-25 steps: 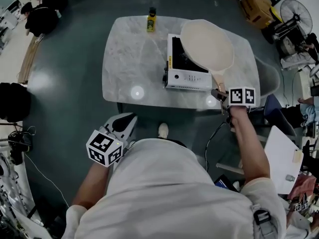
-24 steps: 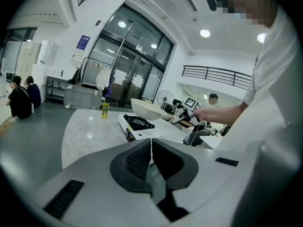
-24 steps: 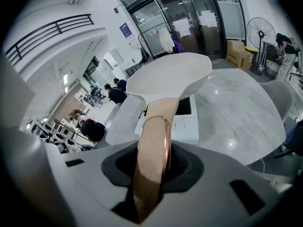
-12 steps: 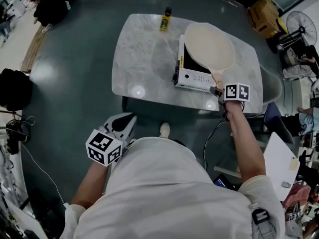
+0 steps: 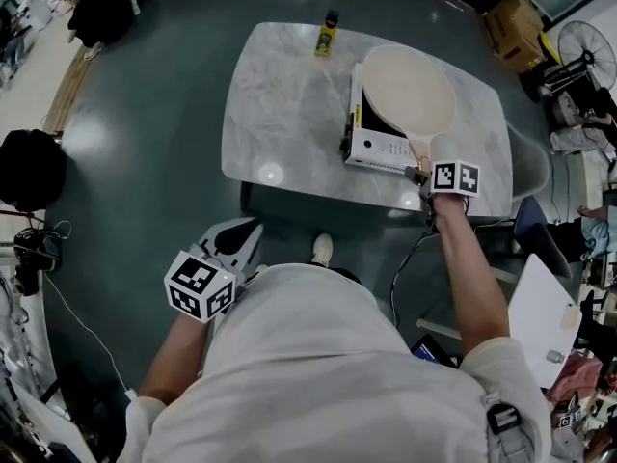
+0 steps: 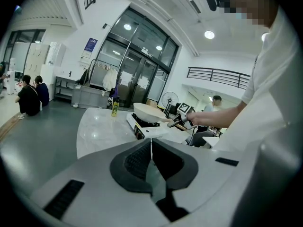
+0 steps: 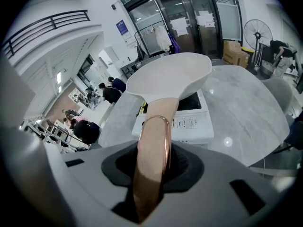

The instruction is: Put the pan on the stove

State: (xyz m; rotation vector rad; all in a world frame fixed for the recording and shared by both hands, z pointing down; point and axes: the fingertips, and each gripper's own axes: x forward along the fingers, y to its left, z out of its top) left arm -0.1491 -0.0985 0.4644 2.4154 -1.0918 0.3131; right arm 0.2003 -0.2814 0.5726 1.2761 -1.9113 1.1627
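Observation:
A cream pan [image 5: 409, 87] with a pale wooden handle [image 7: 154, 141] hangs over the white portable stove [image 5: 378, 141] on the marble table [image 5: 289, 114]. My right gripper [image 5: 424, 176] is shut on the handle's end, near the table's front right edge. In the right gripper view the pan [image 7: 170, 77] tilts above the stove [image 7: 189, 119]. My left gripper [image 5: 231, 249] stays low at the person's left side, away from the table, shut with nothing between its jaws [image 6: 151, 162]. The left gripper view shows the pan [image 6: 149, 111] and stove [image 6: 144, 126] far off.
A yellow bottle [image 5: 328, 35] stands at the table's far edge. Cardboard boxes [image 5: 516, 32] and a fan [image 5: 583, 22] are at the right rear, a chair [image 5: 535, 162] by the table's right end. People sit at the far left [image 5: 101, 8].
The view has shifted a little, so the table and stove sit further right in the frame. The pan stays over the stove in the right gripper's hold. The left gripper has not moved.

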